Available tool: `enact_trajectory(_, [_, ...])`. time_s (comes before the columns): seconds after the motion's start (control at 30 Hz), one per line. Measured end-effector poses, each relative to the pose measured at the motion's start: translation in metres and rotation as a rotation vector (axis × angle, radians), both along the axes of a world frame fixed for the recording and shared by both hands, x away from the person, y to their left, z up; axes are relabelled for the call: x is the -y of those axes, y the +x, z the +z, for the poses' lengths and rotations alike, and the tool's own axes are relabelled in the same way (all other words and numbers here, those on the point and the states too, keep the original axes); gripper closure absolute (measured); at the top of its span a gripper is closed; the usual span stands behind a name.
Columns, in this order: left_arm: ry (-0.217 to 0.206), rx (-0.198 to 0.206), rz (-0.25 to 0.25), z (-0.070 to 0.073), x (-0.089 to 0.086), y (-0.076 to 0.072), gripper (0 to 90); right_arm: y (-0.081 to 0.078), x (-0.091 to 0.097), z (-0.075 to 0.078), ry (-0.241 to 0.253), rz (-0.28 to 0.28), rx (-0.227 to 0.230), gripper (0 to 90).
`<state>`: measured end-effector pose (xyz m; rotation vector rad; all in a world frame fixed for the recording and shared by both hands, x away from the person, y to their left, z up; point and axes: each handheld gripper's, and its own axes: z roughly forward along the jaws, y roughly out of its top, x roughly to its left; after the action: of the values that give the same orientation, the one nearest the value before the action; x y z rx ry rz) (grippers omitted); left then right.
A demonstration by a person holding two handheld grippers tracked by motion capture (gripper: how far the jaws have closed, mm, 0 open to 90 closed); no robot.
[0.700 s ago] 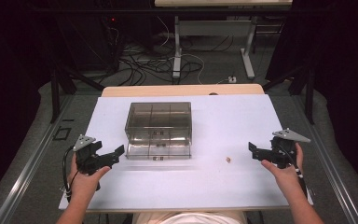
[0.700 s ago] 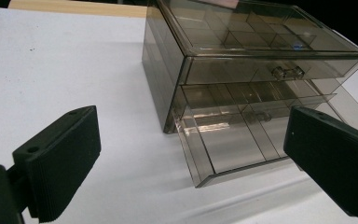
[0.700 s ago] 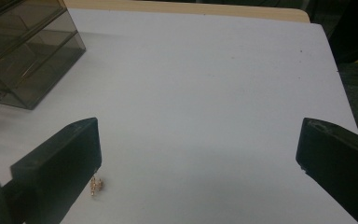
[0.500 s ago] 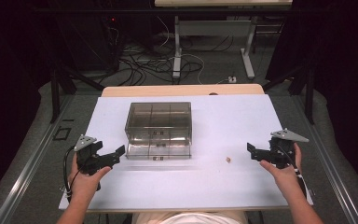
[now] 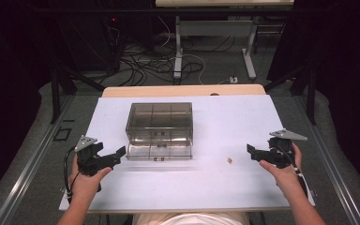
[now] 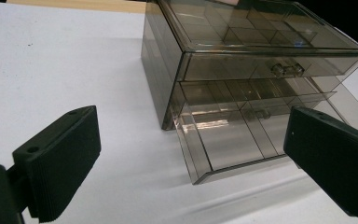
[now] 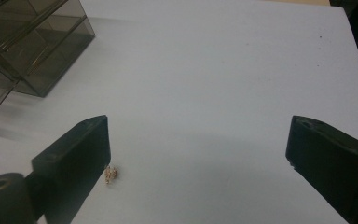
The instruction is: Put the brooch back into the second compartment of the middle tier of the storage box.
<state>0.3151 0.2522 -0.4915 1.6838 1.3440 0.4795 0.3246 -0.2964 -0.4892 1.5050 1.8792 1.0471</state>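
A smoky clear plastic drawer box (image 5: 159,124) (image 6: 242,60) stands on the white table (image 5: 215,117). Its lower drawer (image 5: 158,151) (image 6: 233,144) is pulled out toward me and looks bare inside. A tiny tan, gold-looking object (image 5: 229,160) (image 7: 110,174) lies on the table to the right of the box. My left gripper (image 5: 119,153) (image 6: 191,163) is open, just left of the pulled-out drawer's front, holding nothing. At the table's right my right gripper (image 5: 251,151) (image 7: 198,163) is open, pointing left, a short way from the small object.
A wooden board edge (image 5: 183,90) shows behind the white table. Cables (image 5: 159,61) and desk legs (image 5: 178,47) lie on the floor beyond. Metal rails (image 5: 33,154) run along the table's left side. Bare table surface lies between the two grippers.
My right gripper has crept slightly left toward the small object. The left gripper and the drawer box have stayed put.
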Motion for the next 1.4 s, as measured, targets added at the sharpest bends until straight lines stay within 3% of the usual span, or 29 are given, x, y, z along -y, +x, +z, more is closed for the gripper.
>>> enact_trajectory(0.4, [0.0, 0.01, 0.001, 0.002, 0.002, -0.003, 3.7, 0.001, -0.014, 0.003, 0.012, 0.054, -0.057, 16.9])
enact_trajectory(0.5, [0.002, 0.011, 0.0, 0.002, 0.002, -0.004, 3.8, 0.001, -0.018, 0.003, 0.008, 0.07, -0.066, 24.9])
enact_trajectory(0.87, [0.0, 0.013, 0.002, 0.002, 0.003, -0.004, 3.7, 0.005, -0.032, -0.004, 0.033, 0.111, -0.113, 41.1])
enact_trajectory(1.2, [0.001, 0.017, 0.016, 0.003, 0.001, -0.005, 3.8, 0.01, -0.039, -0.004, 0.055, 0.107, -0.195, 49.5])
enact_trajectory(1.4, [0.0, 0.016, 0.016, 0.003, 0.001, -0.005, 3.7, 0.017, -0.048, -0.002, 0.067, 0.138, -0.242, 54.2])
